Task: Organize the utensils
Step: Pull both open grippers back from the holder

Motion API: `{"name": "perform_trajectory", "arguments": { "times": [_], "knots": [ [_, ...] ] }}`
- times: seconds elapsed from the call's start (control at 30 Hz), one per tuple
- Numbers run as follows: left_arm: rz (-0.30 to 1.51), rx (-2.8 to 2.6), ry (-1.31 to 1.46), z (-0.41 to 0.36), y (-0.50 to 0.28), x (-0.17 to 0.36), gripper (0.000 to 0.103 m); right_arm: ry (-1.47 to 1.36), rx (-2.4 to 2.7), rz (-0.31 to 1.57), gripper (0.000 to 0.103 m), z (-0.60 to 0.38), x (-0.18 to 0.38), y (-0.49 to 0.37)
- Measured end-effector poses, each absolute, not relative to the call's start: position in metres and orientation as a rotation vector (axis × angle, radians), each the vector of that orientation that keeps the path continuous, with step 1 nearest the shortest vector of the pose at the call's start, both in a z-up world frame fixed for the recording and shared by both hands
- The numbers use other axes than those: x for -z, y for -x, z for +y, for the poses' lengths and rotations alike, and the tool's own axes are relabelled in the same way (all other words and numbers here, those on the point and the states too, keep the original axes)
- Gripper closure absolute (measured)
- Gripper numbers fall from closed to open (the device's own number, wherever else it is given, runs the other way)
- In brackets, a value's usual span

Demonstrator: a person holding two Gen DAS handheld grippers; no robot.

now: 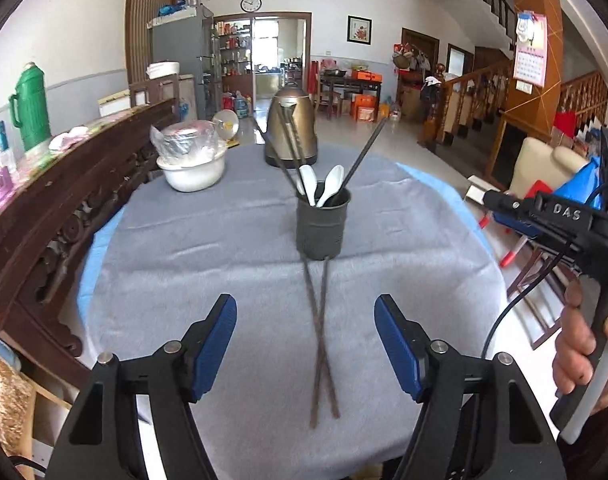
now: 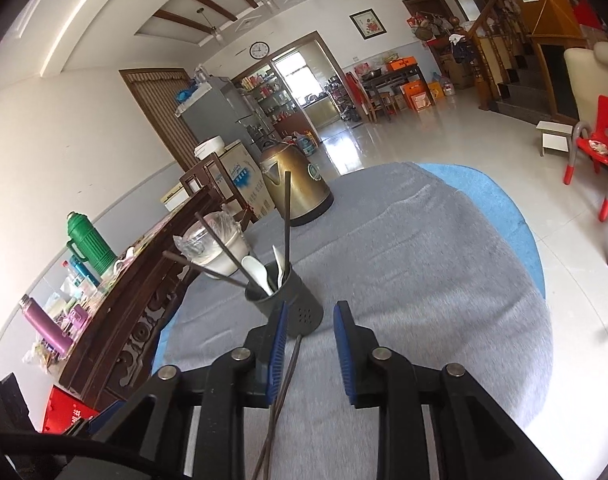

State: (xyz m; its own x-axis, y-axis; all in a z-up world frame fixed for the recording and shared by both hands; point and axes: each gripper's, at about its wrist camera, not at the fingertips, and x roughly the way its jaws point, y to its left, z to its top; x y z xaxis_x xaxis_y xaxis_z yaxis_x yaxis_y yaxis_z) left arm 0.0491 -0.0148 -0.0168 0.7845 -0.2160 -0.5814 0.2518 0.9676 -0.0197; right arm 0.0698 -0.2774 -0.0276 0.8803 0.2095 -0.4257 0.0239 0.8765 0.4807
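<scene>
Chopsticks (image 1: 320, 340) lay loose on the grey tablecloth (image 1: 208, 248), a dark pair crossed like a narrow X, with their far ends touching the foot of the dark utensil holder (image 1: 323, 226) and their near ends pointing back toward the left gripper (image 1: 306, 344). That holder stood upright near the middle of the round table and already carried two white spoons (image 1: 330, 186) and several more dark chopsticks (image 1: 364, 152) fanned out above its rim. Behind it stood a brass-coloured kettle (image 1: 290, 128), and off to the left a white bowl (image 1: 192, 172) with a plastic-wrapped container on top. The left gripper hovered low over the cloth with its blue-padded jaws wide apart, the crossed pair lying between them in the wrist view but untouched. The right gripper (image 2: 308, 352) hung close to the holder, its jaws also apart with nothing between the pads; the loose chopsticks (image 2: 284, 392) ran under its left finger. Judging by their look, the sticks were thin, stiff and light, and smooth enough to roll or slip, so a pinch would probably hold best across both at or near the crossing point, where they sat closest together. Lying flat on soft cloth, they left little room for a pad to get underneath, and a grip too near one end would likely let them pivot and splay. The holder seemed light enough to tip if knocked while the pair was dropped in.
</scene>
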Motion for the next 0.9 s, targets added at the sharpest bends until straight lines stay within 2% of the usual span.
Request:
{"name": "perform_trajectory", "arguments": {
  "times": [0.03, 0.07, 0.1, 0.13, 0.37, 0.53, 0.9],
  "knots": [
    [0.618, 0.242, -0.065, -0.013, -0.045, 0.017, 0.028, -0.498, -0.101, 0.491, 0.068, -0.276, 0.029, -0.067],
    [0.617, 0.229, -0.065, -0.008, -0.039, 0.018, 0.028, -0.495, -0.1, 0.494, 0.06, -0.276, 0.03, -0.062],
    [0.62, 0.222, -0.064, -0.005, -0.036, 0.019, 0.027, -0.489, -0.094, 0.494, 0.045, -0.275, 0.032, -0.057],
    [0.623, 0.216, -0.063, -0.002, -0.033, 0.02, 0.026, -0.483, -0.089, 0.484, 0.041, -0.274, 0.033, -0.052],
    [0.69, 0.159, -0.072, 0.018, -0.02, 0.051, 0.024, -0.373, -0.071, 0.443, 0.041, -0.254, 0.044, -0.028],
    [0.751, 0.138, -0.042, 0.024, -0.019, 0.07, 0.024, -0.381, -0.072, 0.479, 0.041, -0.238, 0.065, -0.03],
    [0.701, 0.067, -0.071, 0.025, -0.009, 0.07, 0.024, -0.4, -0.087, 0.524, 0.041, -0.216, 0.084, -0.031]
  ]
}}
